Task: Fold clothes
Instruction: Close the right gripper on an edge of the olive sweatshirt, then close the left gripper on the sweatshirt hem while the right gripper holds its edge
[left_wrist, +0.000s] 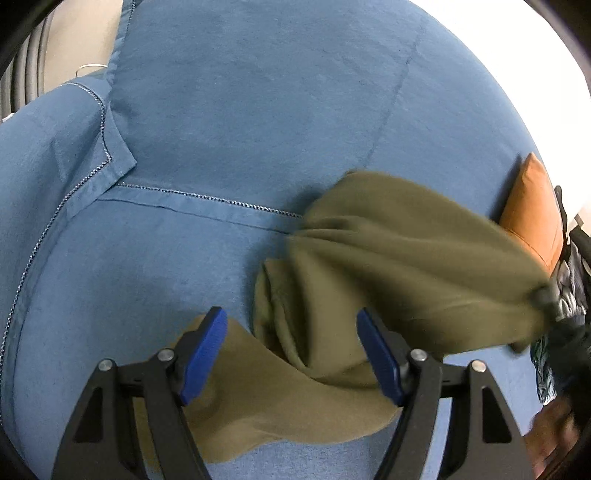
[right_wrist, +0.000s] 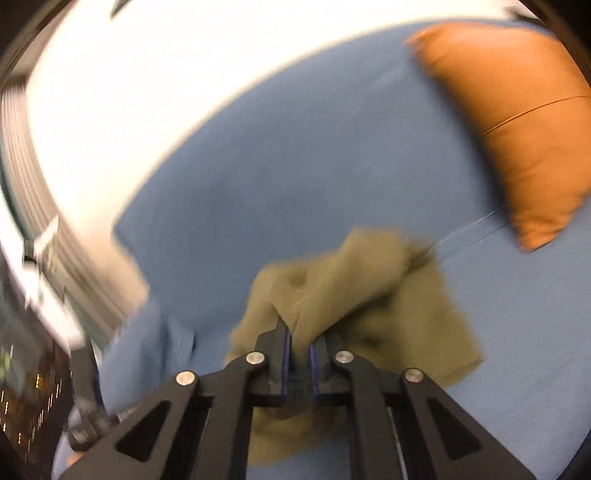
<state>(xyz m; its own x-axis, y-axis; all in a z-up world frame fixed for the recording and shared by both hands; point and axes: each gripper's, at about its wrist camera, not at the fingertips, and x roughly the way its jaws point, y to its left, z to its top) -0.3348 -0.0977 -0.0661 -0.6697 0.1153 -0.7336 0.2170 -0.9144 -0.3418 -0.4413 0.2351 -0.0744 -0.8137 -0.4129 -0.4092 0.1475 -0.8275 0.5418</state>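
Left tool: your left tool (left_wrist: 291, 332) has its blue-padded fingers (left_wrist: 205, 354) spread wide, and nothing is pinched between them. It hangs over the near part of the garment, with cloth showing in the gap and under both fingers.

Right tool: your right tool (right_wrist: 299, 347) has its fingers drawn nearly together on a fold of the garment, and the cloth rises out from between the blue pads. In the left wrist view it shows only as a dark, blurred shape at the right edge (left_wrist: 546, 295), where the cloth is pulled to a point.

Garment: the olive-green soft knit garment (left_wrist: 369, 266) lies bunched on the bed, stretched in folds from the spot under your left tool up toward your right tool. One flat flap of it (left_wrist: 258, 402) rests on the sheet at the near edge, below the left tool. In the right wrist view it is a crumpled heap (right_wrist: 369, 295) around the fingers.

Bed: the blue cotton bed sheet (left_wrist: 258, 110) covers most of both views. A folded-over hem with zigzag stitching (left_wrist: 103, 155) crosses it to the left of the garment.

Cushion: a rust-orange leather-look cushion (right_wrist: 517, 122) sits on the sheet beyond the garment, apart from it.

Sharpness: the right wrist view is smeared, so fine detail there cannot be told.
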